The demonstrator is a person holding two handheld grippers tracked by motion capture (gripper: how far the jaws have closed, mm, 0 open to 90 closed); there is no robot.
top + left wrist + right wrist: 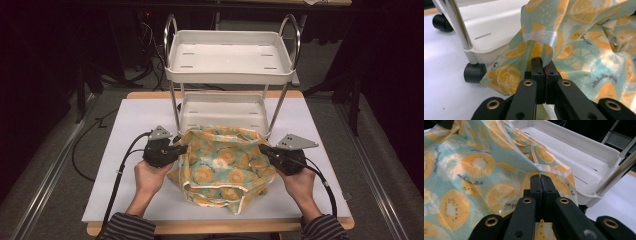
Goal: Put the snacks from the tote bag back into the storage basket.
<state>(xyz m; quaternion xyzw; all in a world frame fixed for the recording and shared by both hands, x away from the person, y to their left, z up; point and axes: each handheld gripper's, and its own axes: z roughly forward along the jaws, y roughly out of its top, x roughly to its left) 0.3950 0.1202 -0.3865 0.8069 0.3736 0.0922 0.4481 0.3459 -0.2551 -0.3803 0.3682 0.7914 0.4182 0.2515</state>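
A teal cloth [220, 165] printed with orange and kiwi slices lies bunched on the white table top [125, 150], its far edge against the cart's lower tray [222, 107]. My left gripper [184, 148] holds the cloth's left edge. In the left gripper view the jaws [543, 61] are pressed together on a folded hem of the cloth [584, 37]. On the opposite side, my right gripper [262, 148] has the right edge. The right gripper view shows its jaws [540, 178] shut on the hem of the cloth [474, 165].
A small two-tier cart with white trays and chrome posts stands at the back of the table; its upper tray [230, 75] is bare. One black caster [474, 72] and a post [457, 22] sit close to my left gripper. Dark floor and cables surround the table.
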